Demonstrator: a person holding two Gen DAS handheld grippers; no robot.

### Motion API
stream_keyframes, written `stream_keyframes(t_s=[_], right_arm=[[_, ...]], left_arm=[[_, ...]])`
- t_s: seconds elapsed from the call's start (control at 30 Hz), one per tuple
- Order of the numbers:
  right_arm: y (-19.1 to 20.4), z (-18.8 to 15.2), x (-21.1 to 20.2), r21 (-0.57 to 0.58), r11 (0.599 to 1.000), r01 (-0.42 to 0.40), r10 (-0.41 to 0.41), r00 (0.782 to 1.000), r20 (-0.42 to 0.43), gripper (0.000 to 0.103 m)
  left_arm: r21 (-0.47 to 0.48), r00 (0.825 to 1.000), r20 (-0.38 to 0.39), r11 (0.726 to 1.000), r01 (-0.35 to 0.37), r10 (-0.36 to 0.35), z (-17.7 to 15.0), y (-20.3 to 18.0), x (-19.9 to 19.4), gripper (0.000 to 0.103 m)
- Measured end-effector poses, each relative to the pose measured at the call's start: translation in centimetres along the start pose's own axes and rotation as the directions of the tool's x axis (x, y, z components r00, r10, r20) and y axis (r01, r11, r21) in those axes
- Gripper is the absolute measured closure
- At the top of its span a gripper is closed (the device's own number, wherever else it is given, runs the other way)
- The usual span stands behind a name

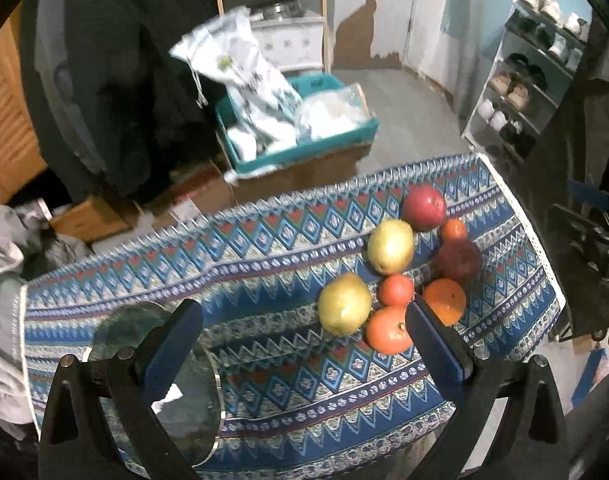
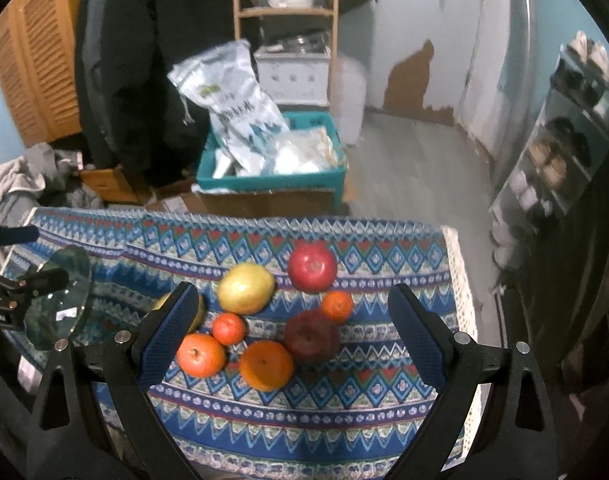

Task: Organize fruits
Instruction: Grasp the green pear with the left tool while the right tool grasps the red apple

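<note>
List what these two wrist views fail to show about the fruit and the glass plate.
- Right wrist view: the second yellow pear is mostly hidden behind the right gripper finger.
- Left wrist view: the glass plate is partly covered by the left gripper finger.
- Both views: fruit undersides are unseen.

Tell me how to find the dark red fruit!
Look at the patterned cloth on the table, where the fruit sits in a cluster. The dark red fruit is on the cluster's right side, nearer than the bright red apple. It is the dullest, darkest piece, and an orange touches it.
</note>
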State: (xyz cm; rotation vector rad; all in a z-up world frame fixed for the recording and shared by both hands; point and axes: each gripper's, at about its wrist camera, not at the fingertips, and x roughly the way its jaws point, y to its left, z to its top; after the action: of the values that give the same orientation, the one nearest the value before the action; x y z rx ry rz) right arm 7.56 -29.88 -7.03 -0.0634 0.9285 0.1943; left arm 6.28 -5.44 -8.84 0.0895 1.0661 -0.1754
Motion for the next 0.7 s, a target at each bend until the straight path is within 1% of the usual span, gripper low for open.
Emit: stream_keyframes(t_s=[0.13, 0.23, 0.3, 0.47, 0.63, 0.7], right_arm=[[-1.1, -0.3, 2.4, 0.024, 1.0, 0.005, -0.004, 0.998, -0.057, 0.009], [-1.6, -0.5, 4.7, 0.019, 1.0, 0.02, -0.018, 0.993, -0.113, 0.009], [-1.8, -0.9, 6.1, 0.016, 1.0, 0.027, -0.024, 0.989, -0.149, 0.009], [-2.6, -1.8, 9.3, 0.035, 0.999, 0.014, -0.006, 0.972, -0.235, 0.009], [-2.7, -2.5, 11.9, 0.034, 0.999, 0.013, -0.003, 0.956, -0.292, 0.009], [-2.8, -2.9, 12.9, 0.032, 0.999, 0.014, -0.003, 0.949, -0.316, 0.009]], left_arm=[[-0.004, 1.0, -0.03, 1.0, 0.003, -0.003, 0.3, -0.2, 1.9, 0.001], [0.006, 0.999, -0.054, 1.0, 0.005, -0.004, 0.7, -0.6, 3.3, 0.001], [0.013, 0.998, -0.067, 1.0, 0.006, -0.005, 0.8, -0.8, 4.3, 0.001], [0.046, 0.994, -0.107, 0.999, -0.007, 0.012, 0.9, -1.5, 7.1, 0.001], [0.053, 0.985, -0.17, 0.999, 0.0, 0.009, 0.7, -1.6, 10.4, 0.001], [0.043, 0.978, -0.208, 0.999, 0.013, -0.004, 0.6, -1.6, 11.8, 0.001]])
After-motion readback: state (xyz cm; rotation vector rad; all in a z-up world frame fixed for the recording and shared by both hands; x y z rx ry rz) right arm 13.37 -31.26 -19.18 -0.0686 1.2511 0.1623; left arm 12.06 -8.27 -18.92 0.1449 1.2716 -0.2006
